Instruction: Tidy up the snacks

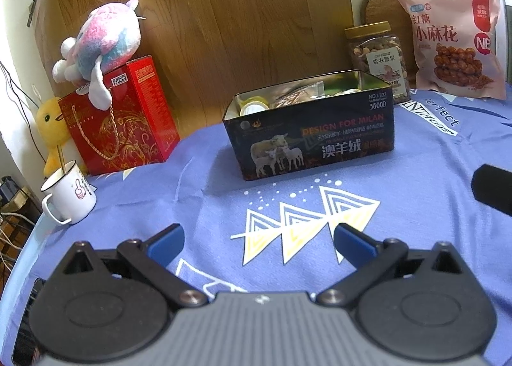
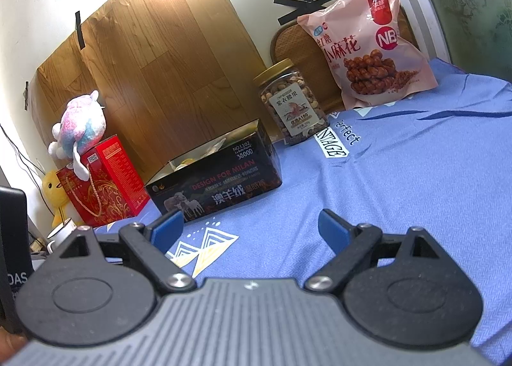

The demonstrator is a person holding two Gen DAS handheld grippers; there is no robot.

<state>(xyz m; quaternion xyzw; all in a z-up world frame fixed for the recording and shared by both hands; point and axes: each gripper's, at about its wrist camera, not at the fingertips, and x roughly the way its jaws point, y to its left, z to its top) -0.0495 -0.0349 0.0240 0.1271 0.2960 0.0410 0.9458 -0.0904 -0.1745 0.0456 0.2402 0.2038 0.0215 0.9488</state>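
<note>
Blue cloth [image 1: 192, 193] bare before tin [image 1: 313, 129]; left claw [image 1: 257, 242], right claw [image 2: 251, 231] released.

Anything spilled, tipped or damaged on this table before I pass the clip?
Nothing stands out. The open black tin box sits flat with snacks inside, the clear plastic nut jar stands upright with its lid on, and the pink snack bag leans against the wall.

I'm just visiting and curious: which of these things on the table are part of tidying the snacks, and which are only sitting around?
Part of the job:
- open tin box, snacks already inside
- nut jar
- pink snack bag

Just sitting around:
- plush toy
- red gift box
- yellow duck
- white mug
</note>
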